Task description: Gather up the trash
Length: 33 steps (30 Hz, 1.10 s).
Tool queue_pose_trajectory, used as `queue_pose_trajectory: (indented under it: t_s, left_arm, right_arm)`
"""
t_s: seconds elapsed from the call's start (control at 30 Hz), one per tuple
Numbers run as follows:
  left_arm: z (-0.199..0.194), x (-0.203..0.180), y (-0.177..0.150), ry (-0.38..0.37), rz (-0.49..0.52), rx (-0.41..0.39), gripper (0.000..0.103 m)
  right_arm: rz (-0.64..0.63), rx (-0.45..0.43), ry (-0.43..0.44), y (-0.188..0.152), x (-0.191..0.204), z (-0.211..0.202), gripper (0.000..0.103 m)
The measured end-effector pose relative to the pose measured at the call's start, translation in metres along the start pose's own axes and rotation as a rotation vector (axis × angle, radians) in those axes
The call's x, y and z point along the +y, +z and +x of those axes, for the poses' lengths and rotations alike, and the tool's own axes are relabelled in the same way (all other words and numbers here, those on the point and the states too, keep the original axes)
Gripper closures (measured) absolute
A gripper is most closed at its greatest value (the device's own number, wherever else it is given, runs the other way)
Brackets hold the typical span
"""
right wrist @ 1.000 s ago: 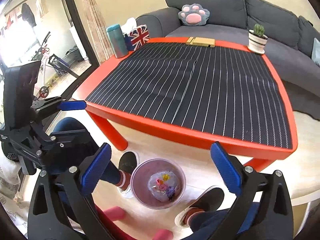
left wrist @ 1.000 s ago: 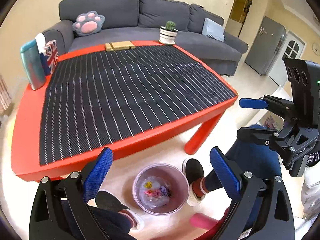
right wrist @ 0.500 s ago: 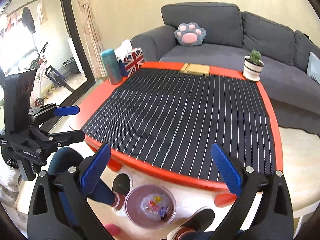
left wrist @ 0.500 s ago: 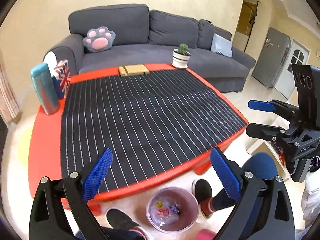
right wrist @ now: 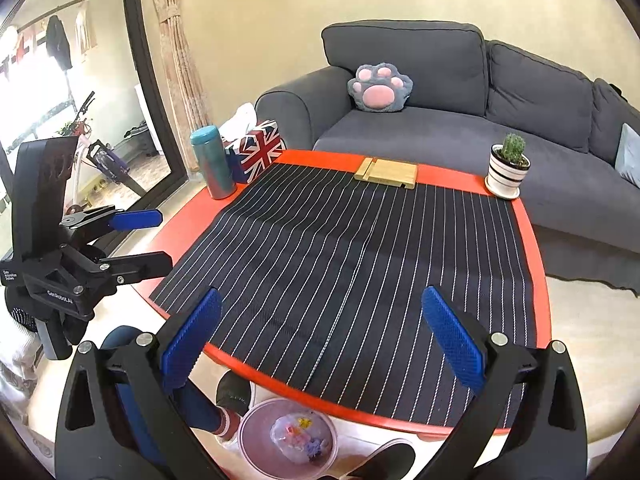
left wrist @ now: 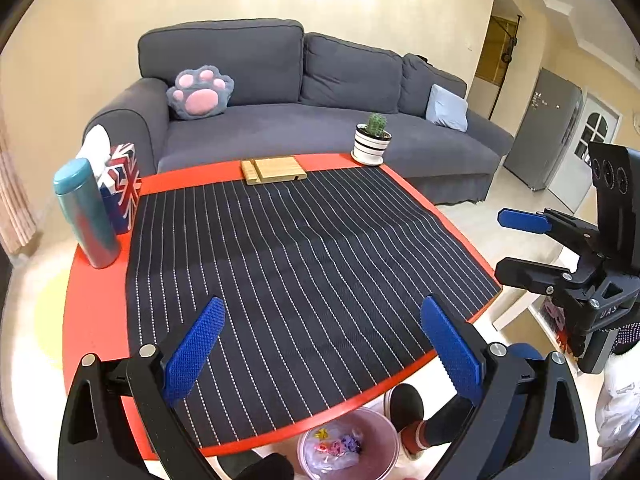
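Below, round pink bin (right wrist: pixel 256 428), crumpled wrappers (right wrist: pixel 298 438)

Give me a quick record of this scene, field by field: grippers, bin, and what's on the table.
left gripper: open, holding nothing
right gripper: open, holding nothing
trash bin: on the floor at the table's near edge, colourful wrappers inside
table: red, covered by a striped mat
on table: flask, tissue box, wooden stand, potted cactus
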State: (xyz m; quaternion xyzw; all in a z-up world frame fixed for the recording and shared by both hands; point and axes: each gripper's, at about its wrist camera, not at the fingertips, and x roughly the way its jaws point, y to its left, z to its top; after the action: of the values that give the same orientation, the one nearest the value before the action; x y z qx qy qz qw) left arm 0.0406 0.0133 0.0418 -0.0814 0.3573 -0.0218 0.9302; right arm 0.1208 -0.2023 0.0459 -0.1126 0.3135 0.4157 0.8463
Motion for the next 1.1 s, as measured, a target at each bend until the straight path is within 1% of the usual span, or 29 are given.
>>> queue_pose_trajectory:
  t_s: [0.07,0.2,0.43,0.53,0.8,1.1]
  left_arm:
    - [0.002,0.000,0.002,-0.001,0.002,0.004,0.007]
    - [0.006,0.001,0.004,0.027,0.000,0.014,0.007]
    - [0.011,0.003,0.005,0.045,-0.011,0.028,0.006]
    - [0.012,0.005,0.005,0.040,-0.024,0.033,0.006]
    - [0.010,0.009,0.006,0.058,-0.022,0.022,0.006]
    - [0.010,0.010,0.005,0.061,-0.018,0.025,0.006]
  right_arm:
    - [-0.002,-0.002,0.002,0.003,-0.001,0.002,0.005]
    - [-0.008,-0.001,0.012,0.007,-0.001,0.004,0.005]
    - [-0.006,-0.001,0.019,0.006,-0.001,0.005,0.005]
    - [-0.005,0.003,0.019,0.006,-0.001,0.007,0.005]
    - [-0.008,0.003,0.022,0.008,0.001,0.009,0.004]
    - [-0.005,0.005,0.020,0.006,0.001,0.010,0.005]
